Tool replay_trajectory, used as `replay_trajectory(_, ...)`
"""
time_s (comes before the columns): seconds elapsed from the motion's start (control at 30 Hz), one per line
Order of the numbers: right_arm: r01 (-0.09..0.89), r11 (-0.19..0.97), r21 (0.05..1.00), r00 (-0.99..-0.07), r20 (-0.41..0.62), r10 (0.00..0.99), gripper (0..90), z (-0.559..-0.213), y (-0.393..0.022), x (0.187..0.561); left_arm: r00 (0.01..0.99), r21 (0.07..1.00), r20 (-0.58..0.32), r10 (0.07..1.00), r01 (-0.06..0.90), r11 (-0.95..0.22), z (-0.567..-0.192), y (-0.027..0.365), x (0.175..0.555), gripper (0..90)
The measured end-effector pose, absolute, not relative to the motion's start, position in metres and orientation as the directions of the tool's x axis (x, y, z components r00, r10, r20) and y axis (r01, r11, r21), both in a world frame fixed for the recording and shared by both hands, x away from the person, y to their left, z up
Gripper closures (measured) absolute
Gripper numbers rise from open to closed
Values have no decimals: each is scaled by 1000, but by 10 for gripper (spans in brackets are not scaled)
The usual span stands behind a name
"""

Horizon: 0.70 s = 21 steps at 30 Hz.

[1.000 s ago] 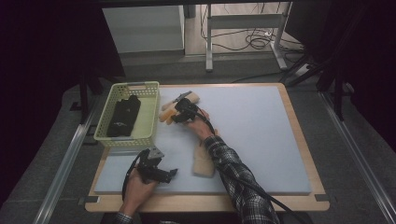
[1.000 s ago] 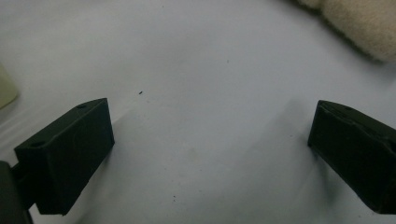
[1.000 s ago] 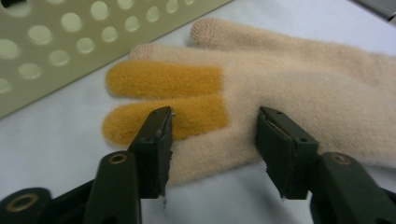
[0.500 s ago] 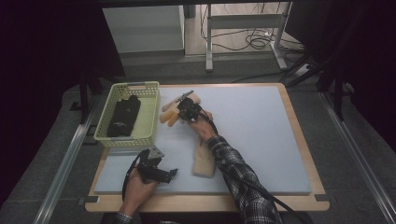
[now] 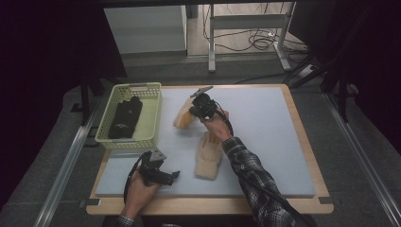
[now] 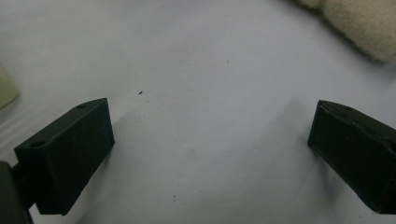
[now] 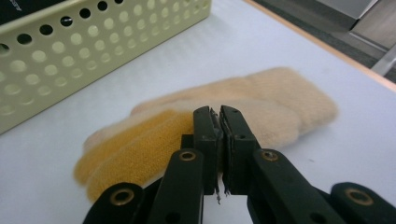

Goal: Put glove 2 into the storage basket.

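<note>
Basket (image 5: 152,113) w/ black cloth (image 5: 124,118) (folded)

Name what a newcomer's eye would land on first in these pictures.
The right gripper, jaws shut on a tan glove near the table's middle. Left of it stands a pale green perforated basket with dark folded cloth inside. A second cream glove lies nearer the person, beside the open left gripper.
</note>
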State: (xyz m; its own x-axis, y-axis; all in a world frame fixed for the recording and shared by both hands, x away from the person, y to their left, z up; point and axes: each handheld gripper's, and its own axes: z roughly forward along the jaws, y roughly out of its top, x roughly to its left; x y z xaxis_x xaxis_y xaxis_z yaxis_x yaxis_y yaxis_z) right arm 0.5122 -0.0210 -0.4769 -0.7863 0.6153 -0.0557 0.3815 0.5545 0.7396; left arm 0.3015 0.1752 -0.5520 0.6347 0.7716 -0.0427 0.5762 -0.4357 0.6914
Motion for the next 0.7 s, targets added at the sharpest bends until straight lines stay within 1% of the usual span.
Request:
replay_trajectory(0.33,363,517,775,-760,-74,645,847,-446,-69,496,636,691,-41,771,575,-437,-552,175,302,5)
replay_trajectory(0.47,359,496,790,-743,-79,664,847,-432,-96,484,636,692,-41,771,575,-437,-552,175,302,4)
replay_trajectory(0.7,356,475,805,-712,-96,696,847,-420,-139,462,635,691,-41,772,576,-437,-552,175,301,4)
